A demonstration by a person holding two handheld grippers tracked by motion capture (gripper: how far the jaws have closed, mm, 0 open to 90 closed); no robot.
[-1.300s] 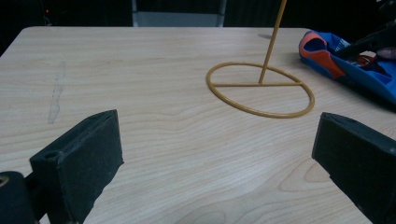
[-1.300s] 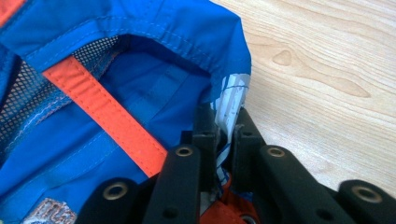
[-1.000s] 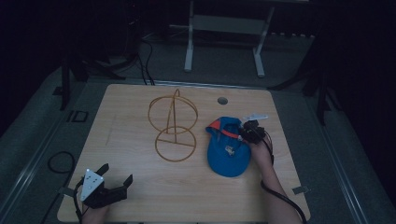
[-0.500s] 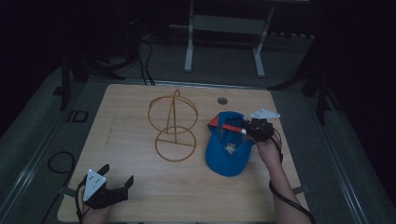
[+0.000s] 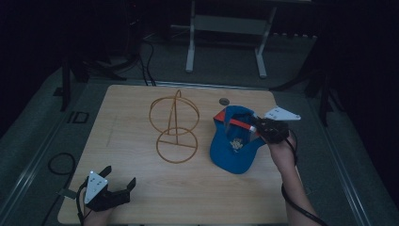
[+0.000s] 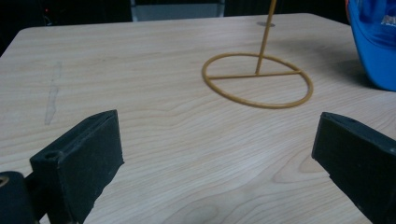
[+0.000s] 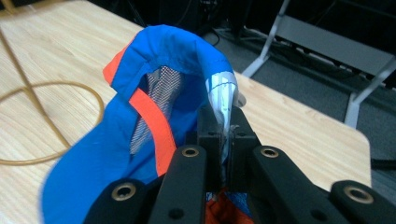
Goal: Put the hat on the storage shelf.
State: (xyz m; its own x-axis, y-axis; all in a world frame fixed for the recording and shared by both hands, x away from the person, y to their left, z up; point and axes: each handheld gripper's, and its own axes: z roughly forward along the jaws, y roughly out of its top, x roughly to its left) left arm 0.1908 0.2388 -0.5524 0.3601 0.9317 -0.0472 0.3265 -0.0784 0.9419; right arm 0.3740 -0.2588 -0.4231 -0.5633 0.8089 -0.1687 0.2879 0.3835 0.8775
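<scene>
A blue cap (image 5: pixel 234 141) with orange trim hangs at the table's right side, its back raised and its brim low toward the wood. My right gripper (image 5: pixel 256 128) is shut on the cap's back edge; in the right gripper view the jaws pinch the blue fabric and a silvery strip (image 7: pixel 223 100). A yellow wire stand (image 5: pixel 175 123) with a round base and upright hoop stands mid-table; its base ring (image 6: pixel 257 79) lies ahead in the left gripper view. My left gripper (image 5: pixel 118 181) rests open at the near left corner, nothing between its jaws.
The wooden table (image 5: pixel 127 141) has a small round hole (image 5: pixel 224 101) near its far edge. Beyond the table stands a grey metal frame (image 5: pixel 226 28) on the dark floor. A cable (image 5: pixel 59 165) loops off the table's left side.
My right gripper has lifted the cap's back edge up and to the right, tilting the cap more upright. The left gripper has barely shifted.
</scene>
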